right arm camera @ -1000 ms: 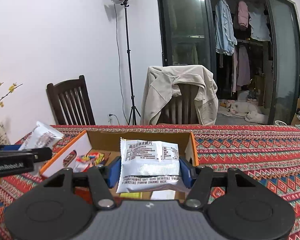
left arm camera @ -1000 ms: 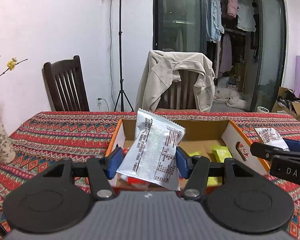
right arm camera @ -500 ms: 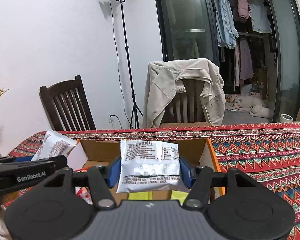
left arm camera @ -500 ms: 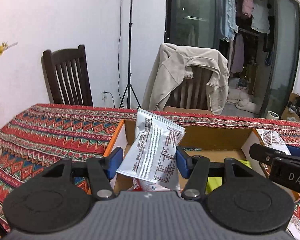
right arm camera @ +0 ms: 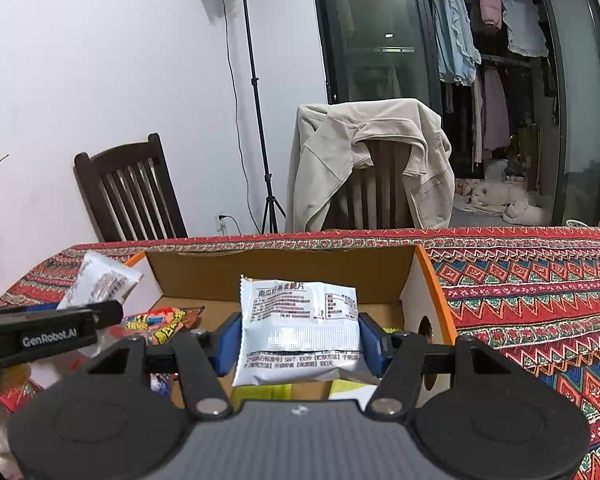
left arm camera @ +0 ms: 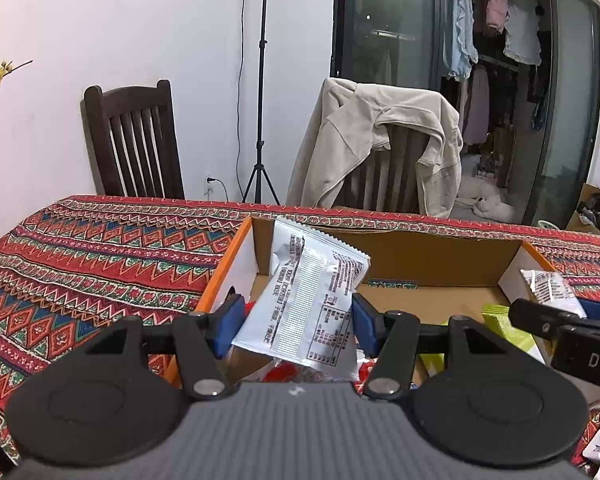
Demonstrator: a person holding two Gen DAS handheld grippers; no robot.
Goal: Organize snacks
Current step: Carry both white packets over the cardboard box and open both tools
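Left wrist view: the left gripper (left arm camera: 298,322) hangs over the near left part of the cardboard box (left arm camera: 420,256). Its jaws have just been opening; a tilted silver packet (left arm camera: 306,304) sits between them, the right pad at its edge, the left pad apparently clear, likely a release into the box. The packet is crinkled foil with black print.

Right wrist view: the right gripper (right arm camera: 300,344) pinches a second silver packet (right arm camera: 298,332) squarely by both side edges, level, above the box's near right part, presumably poised to drop it. A red-and-yellow snack (right arm camera: 162,322) lies inside the box at its left.
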